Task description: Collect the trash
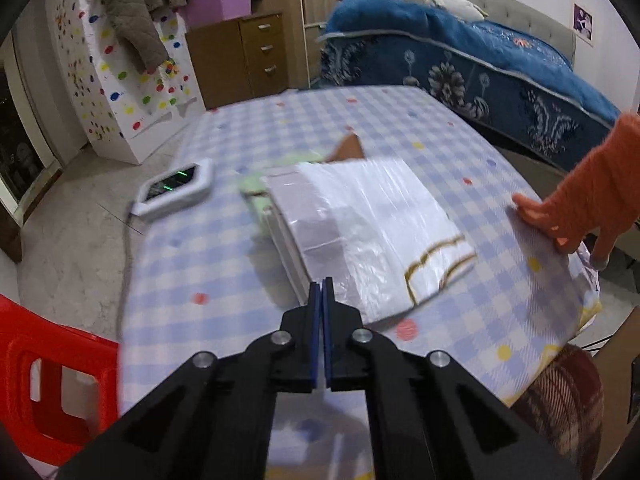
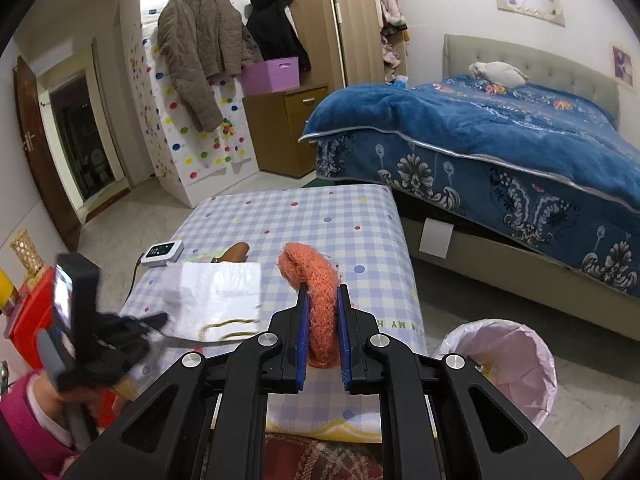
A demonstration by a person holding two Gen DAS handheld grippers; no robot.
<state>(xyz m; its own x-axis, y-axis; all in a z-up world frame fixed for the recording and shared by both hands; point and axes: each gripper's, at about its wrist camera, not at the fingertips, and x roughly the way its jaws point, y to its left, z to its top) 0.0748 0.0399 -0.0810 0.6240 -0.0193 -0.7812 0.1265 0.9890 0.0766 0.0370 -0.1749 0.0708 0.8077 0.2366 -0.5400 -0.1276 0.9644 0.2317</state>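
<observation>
The left gripper (image 1: 322, 280) has its fingers (image 1: 315, 320) pressed together with nothing seen between them, and the tips are at the near edge of a white plastic bag (image 1: 372, 224) with a gold line pattern, which lies flat on the checked counter (image 1: 200, 264). In the left wrist view this bag reaches from the finger tips toward 12 and 1 o'clock; a brown piece (image 1: 350, 148) and something pale green (image 1: 256, 184) show from behind its far side, too blurred to name. A white device with a green display (image 1: 174, 186) rests on the counter at 10 o'clock from the bag. The right gripper (image 2: 322, 292) is clenched on an orange knitted glove (image 2: 316, 292): the glove stands between the two blue fingers (image 2: 303, 332), touching both, and its upper part curls over past the tips toward 11 o'clock. In the left wrist view the same glove touches the right edge of the counter. A bin with a pink liner (image 2: 504, 364) stands on the floor at 4 o'clock from the right gripper, just beside the counter's corner. A blue bed (image 2: 500, 140) is beyond the counter at 1 o'clock.
</observation>
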